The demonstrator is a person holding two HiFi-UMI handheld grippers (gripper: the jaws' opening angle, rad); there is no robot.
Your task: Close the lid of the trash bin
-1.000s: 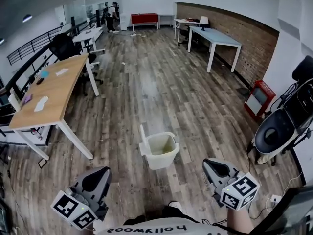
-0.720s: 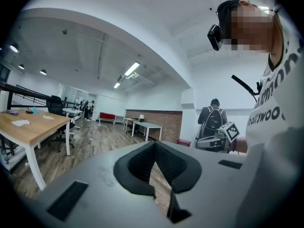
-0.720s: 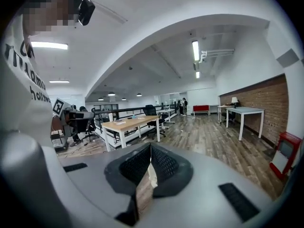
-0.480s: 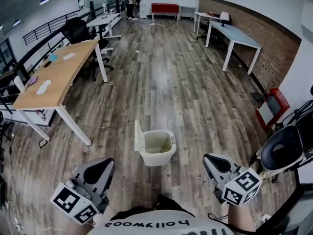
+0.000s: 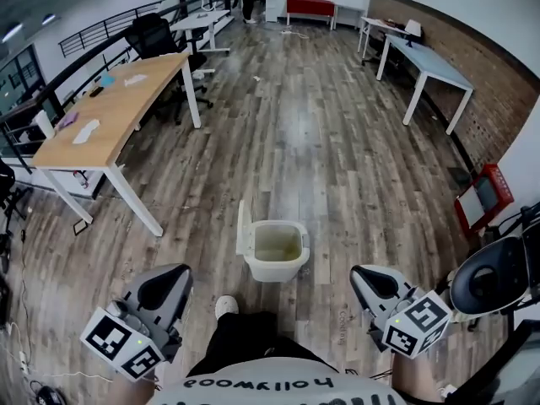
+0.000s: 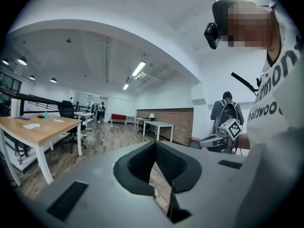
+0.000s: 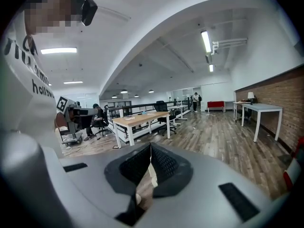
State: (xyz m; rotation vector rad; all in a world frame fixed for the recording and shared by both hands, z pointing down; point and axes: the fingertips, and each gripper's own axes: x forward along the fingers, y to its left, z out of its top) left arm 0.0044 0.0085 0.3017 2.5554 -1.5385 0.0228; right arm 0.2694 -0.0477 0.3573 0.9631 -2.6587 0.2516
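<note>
The trash bin (image 5: pixel 274 262) stands on the wooden floor (image 5: pixel 321 142) with its mouth facing straight up and the pale inside showing. Its lid (image 5: pixel 242 228) is open. It stands nearly upright along the bin's left rim, with its long edge running away from the person. The bin sits just ahead of the person's shoe (image 5: pixel 224 307).

Both grippers are held low and close to the person's body, well short of the bin and touching neither it nor the lid. The bin lies ahead of them, between their two lines. The left gripper (image 5: pixel 166 278) points forward with its jaws brought together at the tips and nothing between them. Its own view shows only floor past the meeting point (image 6: pixel 153 146). The right gripper (image 5: pixel 371 281) is the same, jaws closed tip to tip and empty (image 7: pixel 150 148).

Nothing lies on the bare floor between the grippers and the bin. A long wooden counter (image 5: pixel 118 108) with a few small items on it stands well off to the left, with a black office chair (image 5: pixel 152 34) beyond it. A pale-topped table (image 5: pixel 426 62) runs along the brick wall on the right. A red-framed box (image 5: pixel 483 201) sits on the floor near that wall.
</note>
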